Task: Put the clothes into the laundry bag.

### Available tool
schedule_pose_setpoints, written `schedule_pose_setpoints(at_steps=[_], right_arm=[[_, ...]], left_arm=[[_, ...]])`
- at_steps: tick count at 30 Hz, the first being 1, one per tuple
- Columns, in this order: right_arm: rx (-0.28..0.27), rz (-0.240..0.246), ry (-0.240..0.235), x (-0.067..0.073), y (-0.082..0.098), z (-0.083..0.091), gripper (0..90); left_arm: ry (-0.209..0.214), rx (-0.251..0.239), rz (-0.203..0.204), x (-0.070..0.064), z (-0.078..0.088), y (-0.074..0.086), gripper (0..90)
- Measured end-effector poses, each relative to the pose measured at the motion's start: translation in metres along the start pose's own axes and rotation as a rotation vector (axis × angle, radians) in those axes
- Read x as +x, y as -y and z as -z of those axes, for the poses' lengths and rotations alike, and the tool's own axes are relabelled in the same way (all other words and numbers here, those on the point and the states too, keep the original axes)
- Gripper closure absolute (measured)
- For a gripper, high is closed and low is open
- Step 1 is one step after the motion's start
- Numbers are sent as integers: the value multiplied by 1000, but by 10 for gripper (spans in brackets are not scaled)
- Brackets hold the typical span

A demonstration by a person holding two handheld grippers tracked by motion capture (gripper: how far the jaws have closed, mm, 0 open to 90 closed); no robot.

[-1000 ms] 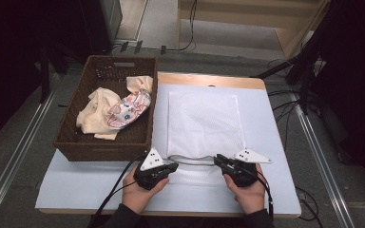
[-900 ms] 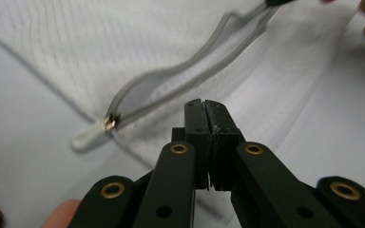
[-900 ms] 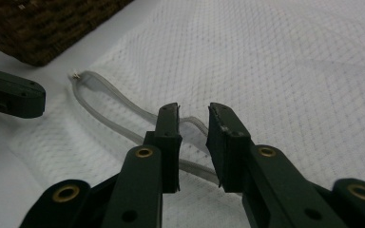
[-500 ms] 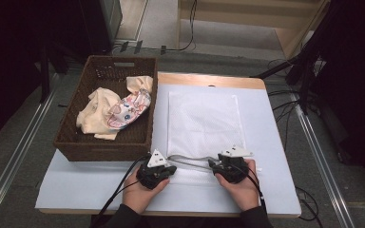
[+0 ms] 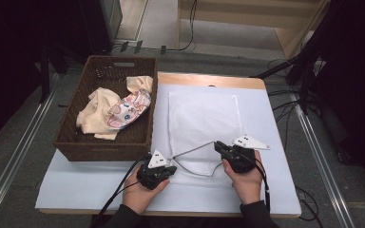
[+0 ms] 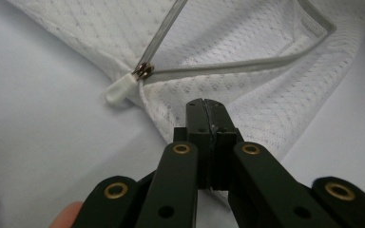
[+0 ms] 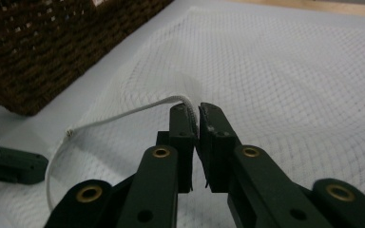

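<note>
Black right gripper [image 7: 195, 111] fingers pinch the mesh bag's [image 7: 285, 76] zipper edge [image 7: 138, 110].

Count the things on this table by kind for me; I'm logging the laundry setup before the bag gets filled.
White mesh laundry bag with grey zipper: 1
Brown woven wicker basket: 1
Cloth items in the basket (plain cream garment, cream printed garment): 2
Black two-jaw grippers (left gripper, right gripper): 2
Total: 6

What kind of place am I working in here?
Probably a lab recording rig, not a home laundry: a pale blue table between metal floor rails, loose black cables, plus a brown wicker basket beside a white mesh bag.
</note>
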State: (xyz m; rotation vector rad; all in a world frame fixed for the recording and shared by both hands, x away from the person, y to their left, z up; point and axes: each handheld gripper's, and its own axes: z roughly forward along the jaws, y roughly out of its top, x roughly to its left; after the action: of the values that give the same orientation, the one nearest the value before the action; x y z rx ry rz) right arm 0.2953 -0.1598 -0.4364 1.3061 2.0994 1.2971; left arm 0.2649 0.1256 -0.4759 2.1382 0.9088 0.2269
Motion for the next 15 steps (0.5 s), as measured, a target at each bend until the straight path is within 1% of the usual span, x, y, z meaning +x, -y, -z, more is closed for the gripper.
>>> schedule_pose_setpoints(at_steps=[2,3,4,5,8,9,11,13,14,15], right_arm=[[28,-16,6,-4,6,-5,784],[35,-29,-1,-6,9,-7,743],[35,-29,-1,-6,9,-7,743],[27,-29,-10,-8,12,-6,655],[5,-10,-24,-7,12,0,534],[10,-6,-24,-7,12,0,486],[43,19,17,-5,14,-2,430],[93,43,47,-4,17,-10,392],[122,55,64,-3,19,-14,387],[154,65,93,-3,21,-19,393]], left_arm=[[5,-1,-1,1,0,0,900],[7,-2,0,1,0,0,900],[7,-2,0,1,0,0,900],[7,-2,1,1,0,0,900],[10,0,2,2,0,0,900],[12,3,4,2,0,0,900],[12,4,4,2,0,0,900],[13,3,4,2,0,0,900],[14,3,6,2,0,0,900],[15,4,7,2,0,0,900]])
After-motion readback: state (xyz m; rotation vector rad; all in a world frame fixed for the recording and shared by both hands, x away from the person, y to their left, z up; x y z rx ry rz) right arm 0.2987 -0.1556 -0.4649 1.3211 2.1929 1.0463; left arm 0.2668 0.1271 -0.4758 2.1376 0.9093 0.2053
